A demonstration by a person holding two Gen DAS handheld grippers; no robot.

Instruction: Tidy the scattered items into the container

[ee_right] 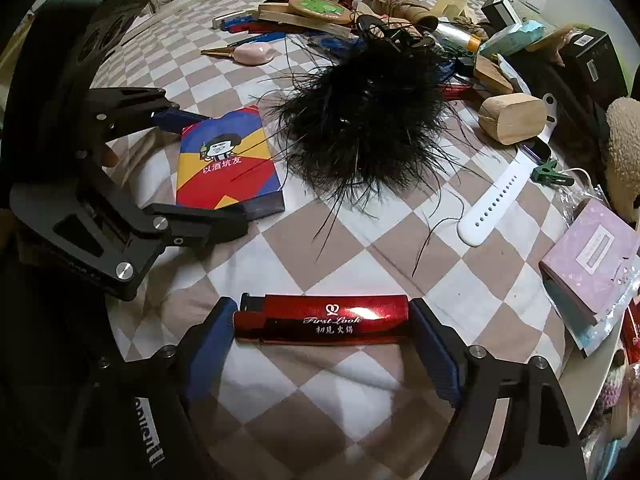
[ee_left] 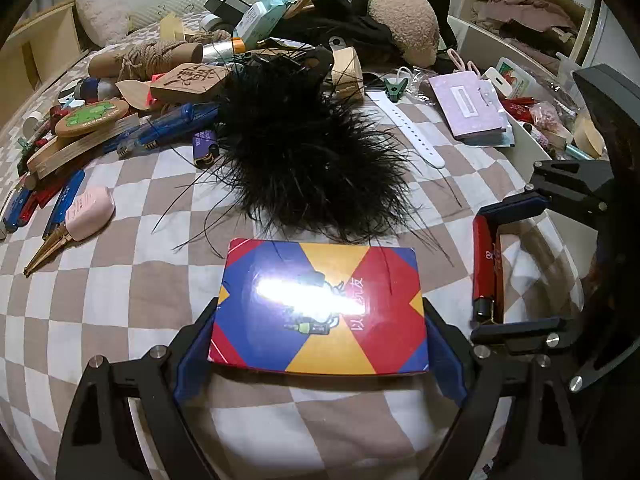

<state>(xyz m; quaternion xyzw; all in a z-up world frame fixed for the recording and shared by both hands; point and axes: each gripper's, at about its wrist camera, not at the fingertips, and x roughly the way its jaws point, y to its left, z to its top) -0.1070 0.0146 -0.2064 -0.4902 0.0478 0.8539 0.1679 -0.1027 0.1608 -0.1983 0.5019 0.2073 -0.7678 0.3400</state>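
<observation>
A: Red metal sits between the pads of the right hand-held gripper [ee_right: 322, 322]; the red lighter [ee_right: 320, 318] spans the gap end to end, pads touching both ends, low in the frame on the checked bedspread [ee_right: 400, 240].

B: The left hand-held gripper [ee_left: 320, 320] brackets the coloured card box [ee_left: 320, 308] likewise, blue pads against its short sides; both should lift level, clear of the black feather tuft [ee_left: 304, 152].

A: The white container [ee_left: 532, 136], already part filled, lies at the frame's right; whether either item is off the bed cannot be told.
</observation>
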